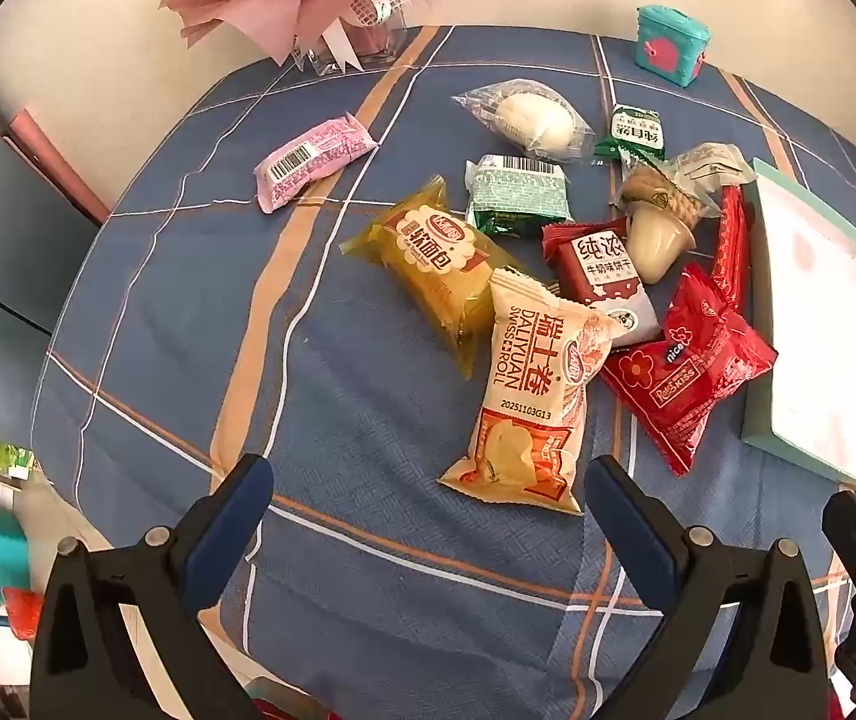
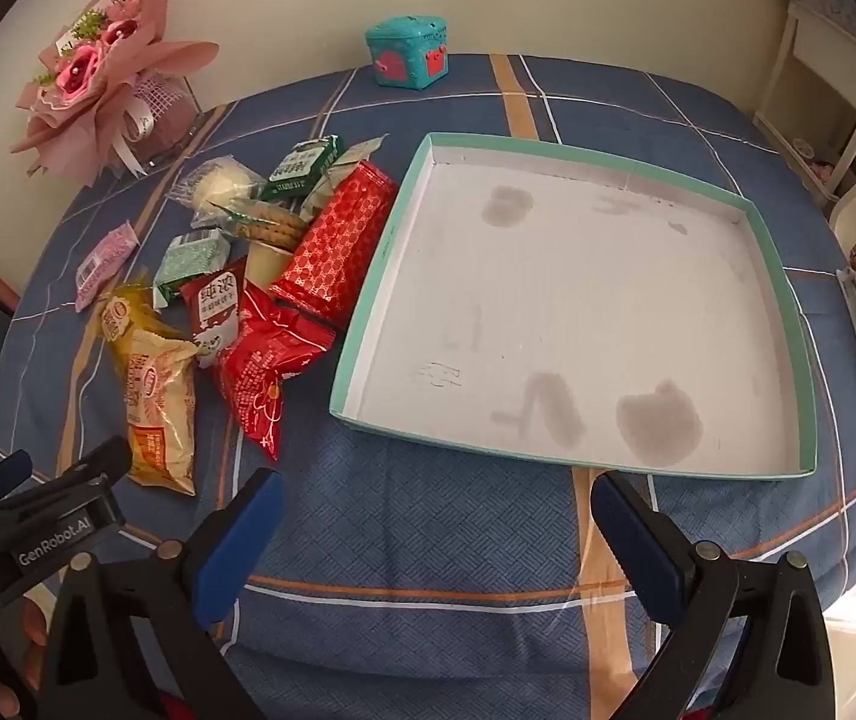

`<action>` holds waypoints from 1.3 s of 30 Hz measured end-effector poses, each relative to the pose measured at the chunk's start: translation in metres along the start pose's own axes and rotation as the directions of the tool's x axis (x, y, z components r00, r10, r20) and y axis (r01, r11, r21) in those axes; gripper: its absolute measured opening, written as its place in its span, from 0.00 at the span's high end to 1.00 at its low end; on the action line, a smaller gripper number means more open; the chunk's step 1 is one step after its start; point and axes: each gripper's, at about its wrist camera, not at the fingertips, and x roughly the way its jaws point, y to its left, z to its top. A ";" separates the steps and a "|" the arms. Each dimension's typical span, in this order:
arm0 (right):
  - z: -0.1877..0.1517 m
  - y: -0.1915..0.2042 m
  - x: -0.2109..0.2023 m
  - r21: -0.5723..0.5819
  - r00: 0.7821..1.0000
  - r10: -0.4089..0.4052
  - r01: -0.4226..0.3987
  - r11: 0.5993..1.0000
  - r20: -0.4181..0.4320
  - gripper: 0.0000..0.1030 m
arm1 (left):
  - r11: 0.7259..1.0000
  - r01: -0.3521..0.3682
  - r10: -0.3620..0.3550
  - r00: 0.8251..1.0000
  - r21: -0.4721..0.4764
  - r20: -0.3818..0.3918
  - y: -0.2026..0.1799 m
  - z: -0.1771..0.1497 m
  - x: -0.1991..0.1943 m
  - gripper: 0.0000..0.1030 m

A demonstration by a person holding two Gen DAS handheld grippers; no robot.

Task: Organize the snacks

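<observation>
1. Presently, snack pile: a loose heap of sealed packets on the table, just left of the tray. None is in the tray yet; sorting looks to be at its start.
2. Swiss roll packet: cream and orange printed film, puffy pillow shape, crimped ends. It is the nearest item to the left tool and overlaps the yellow bread packet.
3. Other packets: red crinkly foil bag; long red patterned packet lying against the tray wall; dark red biscuit packet; green wrappers; clear bag with a pale round bun; small cream pudding cup; pink bar lying apart at the left.
4. Tray: shallow square box lid, teal card rim, white stained floor, empty.
5. Left tool: jaws spread wide, holding nothing, hanging over the cloth just short of the Swiss roll packet.
6. Right tool: jaws equally wide, empty, poised before the tray's near edge.
7. Handling advice: take the top, nearest packet first; pinch across its narrow width, since the slick air-filled film may slip or crush; lift clear of the neighbours before crossing the rim.
8. Surroundings: blue plaid cloth, woven texture; pink paper bouquet; teal tin.
</observation>
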 end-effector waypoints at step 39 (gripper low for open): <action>0.000 0.002 0.001 -0.003 1.000 -0.002 0.002 1.000 0.000 0.00 | 1.000 0.005 -0.005 1.000 -0.022 0.019 0.003 -0.004 0.007 0.00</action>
